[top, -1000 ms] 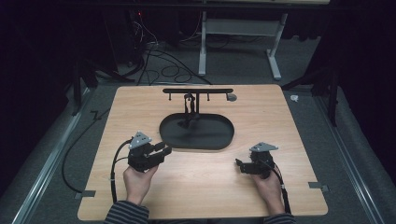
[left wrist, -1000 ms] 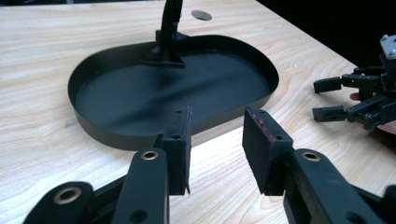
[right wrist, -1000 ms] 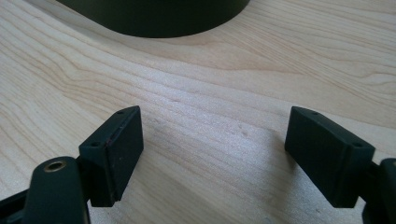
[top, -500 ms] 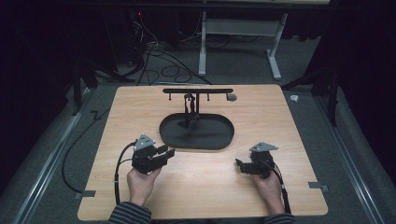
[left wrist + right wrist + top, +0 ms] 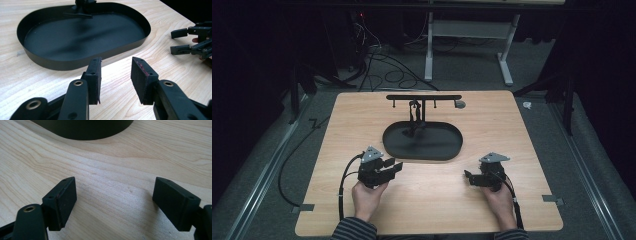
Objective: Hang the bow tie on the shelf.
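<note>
High view: black oval tray [image 5: 422, 142] mid-tabletop [image 5: 337, 130]; left gripper [image 5: 393, 166] just beside its near-left rim, right gripper [image 5: 468, 178] near its right end.
Left gripper view: fingers [image 5: 140, 83] apart, just been opening, nothing between.
Right gripper view: fingers [image 5: 61, 202] wide apart, bare wood between.

Overhead and close views share tray [image 5: 422, 150]

A pale wood-grain worktop [image 5: 362, 115] with rounded corners stands on grey carpeted floor [image 5: 267, 165] in a dim room. Behind it, black cables [image 5: 382, 65] tangle across the carpet beside the white metal legs of a desk [image 5: 507, 55]. Dark curtains [image 5: 602, 75] close the sides. A small red light [image 5: 360, 15] glows at the back.
</note>
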`<state>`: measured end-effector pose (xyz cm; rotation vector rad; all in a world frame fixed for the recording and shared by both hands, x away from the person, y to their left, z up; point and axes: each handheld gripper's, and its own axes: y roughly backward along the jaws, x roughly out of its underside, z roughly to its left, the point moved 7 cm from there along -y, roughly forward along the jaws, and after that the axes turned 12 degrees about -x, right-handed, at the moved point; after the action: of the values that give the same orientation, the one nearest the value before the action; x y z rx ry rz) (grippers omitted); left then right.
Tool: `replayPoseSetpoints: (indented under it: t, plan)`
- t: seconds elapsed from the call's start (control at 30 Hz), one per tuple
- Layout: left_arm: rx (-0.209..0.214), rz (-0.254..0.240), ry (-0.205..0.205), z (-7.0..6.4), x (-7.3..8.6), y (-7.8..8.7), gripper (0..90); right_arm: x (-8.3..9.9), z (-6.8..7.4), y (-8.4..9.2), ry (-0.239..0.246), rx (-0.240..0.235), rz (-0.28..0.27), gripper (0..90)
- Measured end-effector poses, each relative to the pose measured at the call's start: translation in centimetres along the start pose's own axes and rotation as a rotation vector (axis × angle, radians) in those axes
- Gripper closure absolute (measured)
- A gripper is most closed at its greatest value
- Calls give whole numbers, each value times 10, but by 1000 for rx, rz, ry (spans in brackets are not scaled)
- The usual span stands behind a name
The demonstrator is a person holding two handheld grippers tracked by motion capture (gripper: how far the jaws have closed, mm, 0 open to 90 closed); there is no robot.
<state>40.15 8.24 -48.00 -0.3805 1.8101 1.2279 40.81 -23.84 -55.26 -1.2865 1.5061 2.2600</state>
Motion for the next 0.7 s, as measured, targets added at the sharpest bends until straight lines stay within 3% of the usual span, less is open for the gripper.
replayPoseSetpoints:
  t: [0.17,0.7]
  plan:
    - [-2,14,13,2,5,-5,607,0,0,0,0,1,0,207]
    - [-43,55,-16,5,11,-24,593,0,0,0,0,0,0,206]
